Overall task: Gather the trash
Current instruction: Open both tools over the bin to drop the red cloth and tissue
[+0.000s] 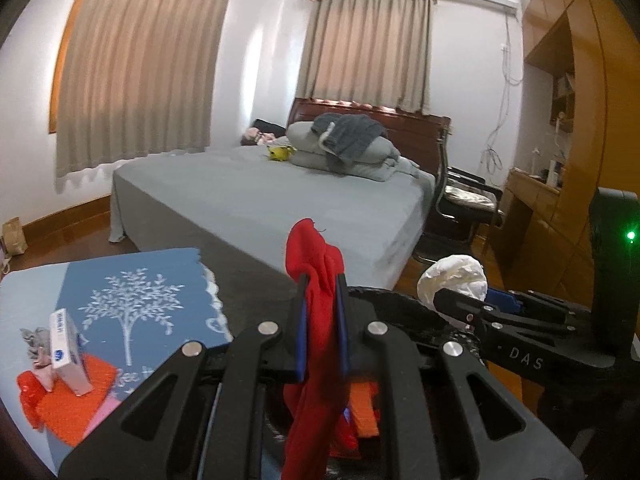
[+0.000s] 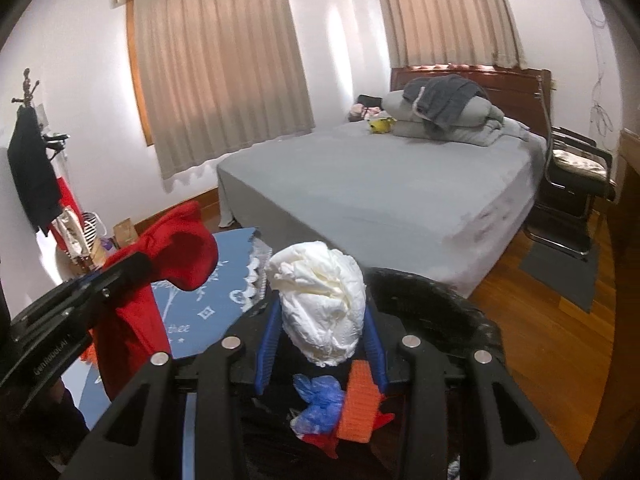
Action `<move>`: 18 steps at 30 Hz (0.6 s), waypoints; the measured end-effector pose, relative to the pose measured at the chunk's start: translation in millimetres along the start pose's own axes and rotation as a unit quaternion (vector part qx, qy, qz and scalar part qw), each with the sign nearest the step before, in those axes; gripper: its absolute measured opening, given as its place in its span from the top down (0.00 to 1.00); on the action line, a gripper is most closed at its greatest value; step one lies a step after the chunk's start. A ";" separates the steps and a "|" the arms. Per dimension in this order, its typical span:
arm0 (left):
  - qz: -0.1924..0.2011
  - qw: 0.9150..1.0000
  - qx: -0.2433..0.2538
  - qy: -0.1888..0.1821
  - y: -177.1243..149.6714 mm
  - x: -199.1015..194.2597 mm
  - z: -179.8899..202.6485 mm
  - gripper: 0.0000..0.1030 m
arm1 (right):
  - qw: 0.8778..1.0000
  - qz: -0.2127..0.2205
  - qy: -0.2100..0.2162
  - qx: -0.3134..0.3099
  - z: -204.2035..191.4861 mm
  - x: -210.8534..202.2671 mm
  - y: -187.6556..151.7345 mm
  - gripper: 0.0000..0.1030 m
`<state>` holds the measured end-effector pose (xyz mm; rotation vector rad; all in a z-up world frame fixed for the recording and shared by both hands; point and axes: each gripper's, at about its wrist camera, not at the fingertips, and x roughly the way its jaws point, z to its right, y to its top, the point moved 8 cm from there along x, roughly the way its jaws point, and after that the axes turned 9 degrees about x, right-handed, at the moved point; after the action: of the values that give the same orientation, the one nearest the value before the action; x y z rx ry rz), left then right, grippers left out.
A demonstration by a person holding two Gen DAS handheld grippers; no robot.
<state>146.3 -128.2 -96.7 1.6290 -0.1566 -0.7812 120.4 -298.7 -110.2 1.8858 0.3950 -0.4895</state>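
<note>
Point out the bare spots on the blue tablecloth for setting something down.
Free: the blue tablecloth around the white tree print, between the lace edge and the small box. Crowded: the near-left corner, with the box on the orange mesh.

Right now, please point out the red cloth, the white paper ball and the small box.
red cloth (image 1: 316,256): left wrist view, its upper fold.
white paper ball (image 2: 320,300): right wrist view, its crumpled middle.
small box (image 1: 68,354): left wrist view, its long side.

Red cloth (image 1: 316,280), white wad (image 2: 320,300), blue tree-patterned tablecloth (image 1: 132,300).
</note>
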 end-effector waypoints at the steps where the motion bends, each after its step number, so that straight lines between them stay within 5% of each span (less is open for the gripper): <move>1: -0.001 1.000 0.001 -0.003 -0.2 2.2 4.3 0.89 | 1.000 0.000 -0.004 0.003 5.1 -1.5 -0.4 0.63; 18: -0.035 0.999 0.013 -0.036 -14.7 55.3 39.9 0.89 | 0.999 -0.009 -0.033 0.030 49.0 -0.4 -3.4 0.63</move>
<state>161.1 -186.3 -132.6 1.6398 -0.1629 -0.8941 111.2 -343.4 -128.4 1.9191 0.3580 -0.5800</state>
